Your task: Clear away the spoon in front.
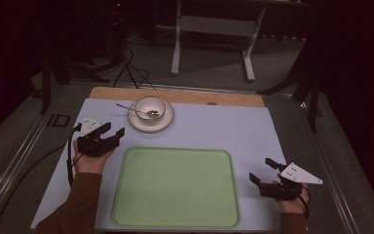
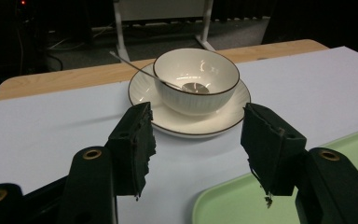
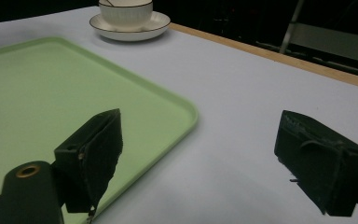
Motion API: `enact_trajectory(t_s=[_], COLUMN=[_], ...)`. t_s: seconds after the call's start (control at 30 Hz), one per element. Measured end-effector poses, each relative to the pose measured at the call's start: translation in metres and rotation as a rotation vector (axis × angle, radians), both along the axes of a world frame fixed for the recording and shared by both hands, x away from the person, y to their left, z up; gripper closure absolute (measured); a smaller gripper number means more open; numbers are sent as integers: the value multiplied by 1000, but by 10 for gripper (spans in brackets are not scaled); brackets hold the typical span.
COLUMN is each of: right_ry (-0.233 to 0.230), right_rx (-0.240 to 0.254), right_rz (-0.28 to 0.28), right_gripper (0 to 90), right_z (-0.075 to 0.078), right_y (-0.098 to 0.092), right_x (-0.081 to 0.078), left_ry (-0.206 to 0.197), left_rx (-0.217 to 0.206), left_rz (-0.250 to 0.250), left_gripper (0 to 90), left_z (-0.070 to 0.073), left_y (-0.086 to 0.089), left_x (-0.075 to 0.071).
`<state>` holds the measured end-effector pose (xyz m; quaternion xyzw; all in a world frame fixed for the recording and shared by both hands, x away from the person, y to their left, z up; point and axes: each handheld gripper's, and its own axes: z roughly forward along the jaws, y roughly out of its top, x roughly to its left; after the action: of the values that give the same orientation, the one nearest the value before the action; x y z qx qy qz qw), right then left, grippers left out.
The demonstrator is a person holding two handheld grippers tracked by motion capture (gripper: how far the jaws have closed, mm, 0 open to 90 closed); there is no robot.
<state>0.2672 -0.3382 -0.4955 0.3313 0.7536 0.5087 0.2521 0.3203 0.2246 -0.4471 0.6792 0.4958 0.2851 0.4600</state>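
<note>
At the left of the high view, the left gripper (image 1: 111, 132) hovers with its jaws spread wide and empty, aimed at the white bowl (image 1: 150, 108) just up and right of it; the bowl sits on a saucer (image 1: 151, 123) with a spoon (image 1: 135, 111) resting inside. A green tray (image 1: 176, 187) fills the lower centre. At lower right, the right gripper (image 1: 263, 170) also gapes wide, holding nothing, just beside the tray's right edge.
</note>
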Motion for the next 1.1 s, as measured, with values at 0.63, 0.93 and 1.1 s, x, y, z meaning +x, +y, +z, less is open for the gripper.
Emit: enact_trajectory(t_s=[0.63, 0.93, 1.1], right_ry=[3, 1, 2], right_rx=[1, 2, 1], right_rz=[1, 2, 1], right_gripper=[148, 148, 149], right_z=[0, 0, 0], right_y=[0, -1, -1], right_x=[0, 0, 0], left_ry=[-15, -13, -12], left_rx=[18, 26, 50], left_rz=[-44, -55, -69], left_gripper=[435, 434, 434], left_z=[9, 9, 8], left_y=[-25, -38, -45], left_x=[24, 35, 39])
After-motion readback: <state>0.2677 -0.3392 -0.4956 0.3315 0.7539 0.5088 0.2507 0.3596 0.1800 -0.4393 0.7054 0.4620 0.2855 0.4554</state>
